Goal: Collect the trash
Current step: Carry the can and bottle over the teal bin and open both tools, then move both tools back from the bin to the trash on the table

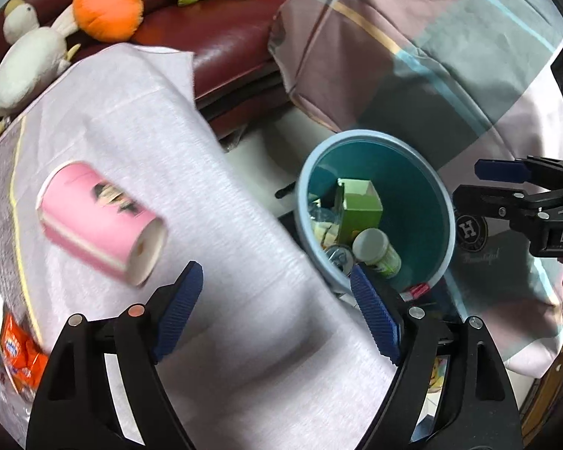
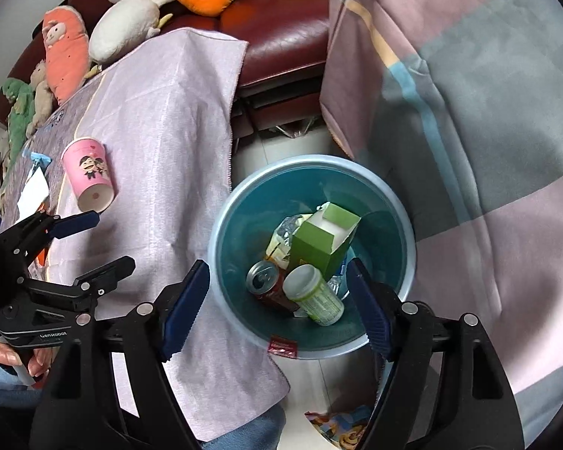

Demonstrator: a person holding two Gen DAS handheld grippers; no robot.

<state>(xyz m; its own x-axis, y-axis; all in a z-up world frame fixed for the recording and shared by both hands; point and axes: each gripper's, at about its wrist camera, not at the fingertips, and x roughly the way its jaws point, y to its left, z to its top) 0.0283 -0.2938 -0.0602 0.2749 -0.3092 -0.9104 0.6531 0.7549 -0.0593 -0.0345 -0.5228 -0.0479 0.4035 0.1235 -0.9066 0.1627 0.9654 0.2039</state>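
Note:
A pink paper cup (image 1: 101, 221) (image 2: 90, 176) lies on its side on the lilac tablecloth (image 1: 214, 195). My left gripper (image 1: 276, 273) hangs open over the cloth to the right of the cup, with nothing between its fingers; it also shows at the left of the right wrist view (image 2: 109, 242). The blue trash bin (image 2: 405, 225) (image 1: 424, 187) stands on the floor beside the table. In it lie a green carton (image 2: 319, 247), a can (image 2: 262, 277) and a white-capped bottle (image 2: 315, 296). My right gripper (image 2: 277, 268) is open and empty above the bin's mouth.
An orange snack packet (image 1: 18, 352), a white paper (image 2: 33, 191) and a blue clip (image 2: 39, 159) lie on the table's left part. Plush toys (image 2: 127, 22) sit on the maroon sofa (image 2: 281, 37) behind. A plaid blanket (image 2: 469, 112) hangs on the right. A hand (image 2: 15, 360) holds the left gripper.

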